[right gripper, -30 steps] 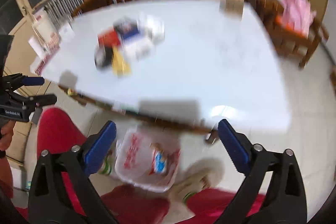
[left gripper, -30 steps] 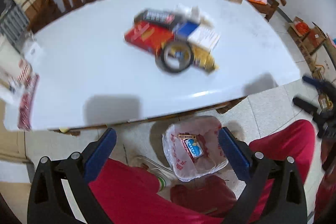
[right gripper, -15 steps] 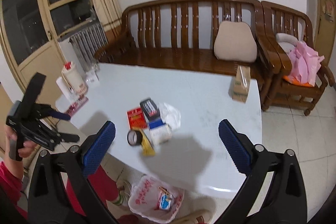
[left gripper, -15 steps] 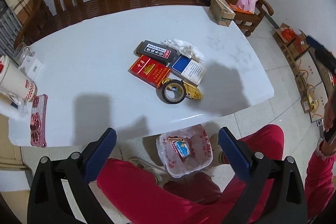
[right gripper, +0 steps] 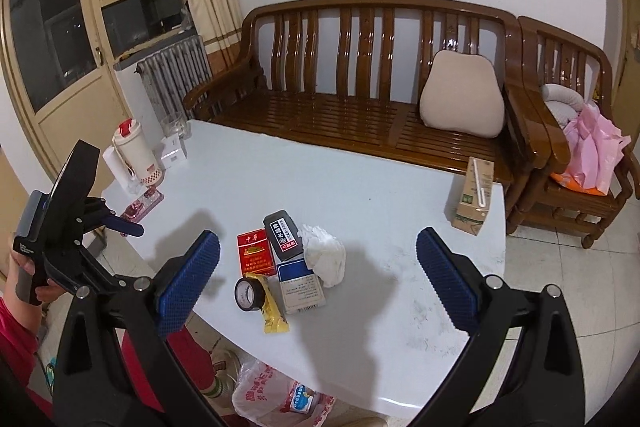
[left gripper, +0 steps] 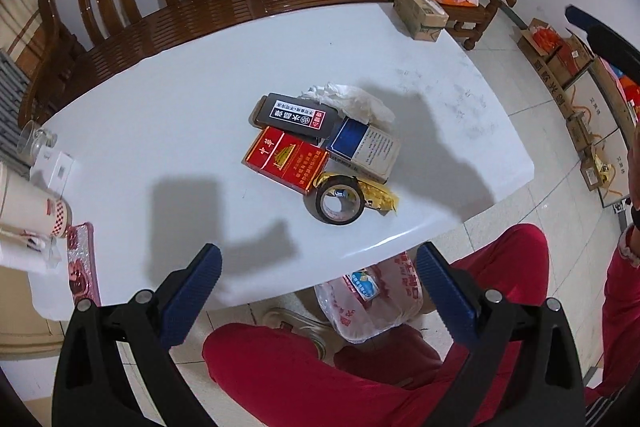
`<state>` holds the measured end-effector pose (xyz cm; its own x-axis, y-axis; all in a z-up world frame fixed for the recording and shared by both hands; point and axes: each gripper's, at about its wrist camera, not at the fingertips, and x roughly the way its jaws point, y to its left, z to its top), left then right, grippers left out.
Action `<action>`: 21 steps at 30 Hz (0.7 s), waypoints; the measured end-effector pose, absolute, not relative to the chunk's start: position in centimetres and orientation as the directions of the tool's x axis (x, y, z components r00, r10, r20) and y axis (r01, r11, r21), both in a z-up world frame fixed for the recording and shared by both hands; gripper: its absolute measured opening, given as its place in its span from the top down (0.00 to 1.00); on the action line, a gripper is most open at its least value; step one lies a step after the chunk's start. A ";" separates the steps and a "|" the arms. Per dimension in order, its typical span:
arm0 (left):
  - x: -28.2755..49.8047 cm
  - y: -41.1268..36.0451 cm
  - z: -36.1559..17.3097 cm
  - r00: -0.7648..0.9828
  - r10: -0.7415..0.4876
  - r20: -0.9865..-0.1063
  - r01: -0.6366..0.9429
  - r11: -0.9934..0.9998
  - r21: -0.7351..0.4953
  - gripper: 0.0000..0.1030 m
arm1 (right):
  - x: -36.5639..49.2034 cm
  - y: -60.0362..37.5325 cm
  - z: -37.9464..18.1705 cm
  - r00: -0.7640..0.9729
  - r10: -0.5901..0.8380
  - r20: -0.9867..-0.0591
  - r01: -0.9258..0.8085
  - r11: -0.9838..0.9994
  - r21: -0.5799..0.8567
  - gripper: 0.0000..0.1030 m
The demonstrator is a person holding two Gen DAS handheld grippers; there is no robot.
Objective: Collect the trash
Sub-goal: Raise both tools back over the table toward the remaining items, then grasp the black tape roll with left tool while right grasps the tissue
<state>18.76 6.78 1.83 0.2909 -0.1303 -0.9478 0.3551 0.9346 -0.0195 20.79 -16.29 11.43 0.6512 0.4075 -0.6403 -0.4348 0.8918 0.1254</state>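
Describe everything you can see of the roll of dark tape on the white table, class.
The roll of tape is a dark brown or black ring with a pale inner core that bears a small label. In the right wrist view it looks tilted rather than flat. It sits at the near end of the litter pile, close to the table's front edge, leaning against the yellow wrapper and touching the red box. Neither gripper touches it.

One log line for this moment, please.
left gripper: open, empty | right gripper: open, empty | white table: trash pile untouched | plastic bag: on floor
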 end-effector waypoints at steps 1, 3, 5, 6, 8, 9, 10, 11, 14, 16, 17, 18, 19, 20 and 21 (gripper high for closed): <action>19.1 6.7 1.2 0.281 -0.126 -0.951 0.358 0.934 -0.018 0.08 | 21.2 -16.1 11.2 0.645 0.408 -0.646 -0.437 0.891 0.125 0.06; 19.6 6.6 0.2 0.265 -0.120 -0.957 0.360 0.933 -0.018 0.08 | 22.3 -15.6 10.4 0.629 0.408 -0.662 -0.444 0.887 0.125 0.06; 20.1 6.6 -0.9 0.246 -0.113 -0.963 0.359 0.933 -0.017 0.08 | 23.0 -15.1 9.6 0.618 0.404 -0.674 -0.447 0.886 0.122 0.06; 20.4 6.6 -1.5 0.236 -0.113 -0.965 0.357 0.934 -0.022 0.08 | 23.5 -14.9 9.1 0.611 0.404 -0.681 -0.449 0.885 0.122 0.06; 21.0 6.7 -2.7 0.210 -0.117 -0.971 0.350 0.936 -0.036 0.08 | 24.3 -14.5 8.4 0.599 0.403 -0.692 -0.451 0.884 0.125 0.06; 21.3 6.7 -3.1 0.200 -0.117 -0.973 0.348 0.937 -0.041 0.08 | 24.6 -14.4 8.2 0.595 0.404 -0.695 -0.451 0.883 0.127 0.06; 21.6 6.8 -3.7 0.189 -0.114 -0.975 0.346 0.937 -0.042 0.08 | 25.0 -14.3 7.8 0.589 0.404 -0.700 -0.451 0.883 0.130 0.06; 21.8 6.7 -4.1 0.182 -0.111 -0.977 0.345 0.938 -0.042 0.08 | 25.5 -14.2 7.4 0.582 0.404 -0.706 -0.451 0.882 0.133 0.06; 22.5 6.6 -5.4 0.161 -0.104 -0.982 0.346 0.937 -0.042 0.08 | 26.6 -13.9 6.5 0.566 0.404 -0.719 -0.452 0.881 0.140 0.06; 22.8 6.6 -6.1 0.147 -0.101 -0.984 0.347 0.937 -0.045 0.08 | 27.1 -13.6 6.0 0.559 0.401 -0.726 -0.452 0.881 0.139 0.06; 23.0 6.6 -6.5 0.139 -0.101 -0.985 0.347 0.937 -0.047 0.08 | 27.5 -13.5 5.7 0.554 0.399 -0.730 -0.453 0.881 0.138 0.06; 23.2 6.6 -6.8 0.134 -0.099 -0.986 0.348 0.936 -0.046 0.08 | 27.8 -13.3 5.3 0.548 0.397 -0.736 -0.454 0.880 0.137 0.06; 23.3 6.6 -7.1 0.131 -0.097 -0.987 0.348 0.936 -0.045 0.08 | 28.1 -13.1 5.0 0.544 0.395 -0.740 -0.454 0.880 0.137 0.06; 23.6 6.6 -7.5 0.130 -0.092 -0.987 0.348 0.937 -0.041 0.08 | 28.4 -12.9 4.5 0.538 0.392 -0.746 -0.455 0.880 0.134 0.06; 23.7 6.6 -7.7 0.131 -0.089 -0.987 0.348 0.937 -0.038 0.08 | 28.5 -12.8 4.1 0.533 0.389 -0.751 -0.457 0.880 0.132 0.06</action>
<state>23.72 6.57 -7.68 0.1306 -0.0885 -0.9875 0.3478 0.9368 -0.0380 28.53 -12.75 4.10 0.5332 0.3894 -0.7511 -0.4566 0.8798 0.1320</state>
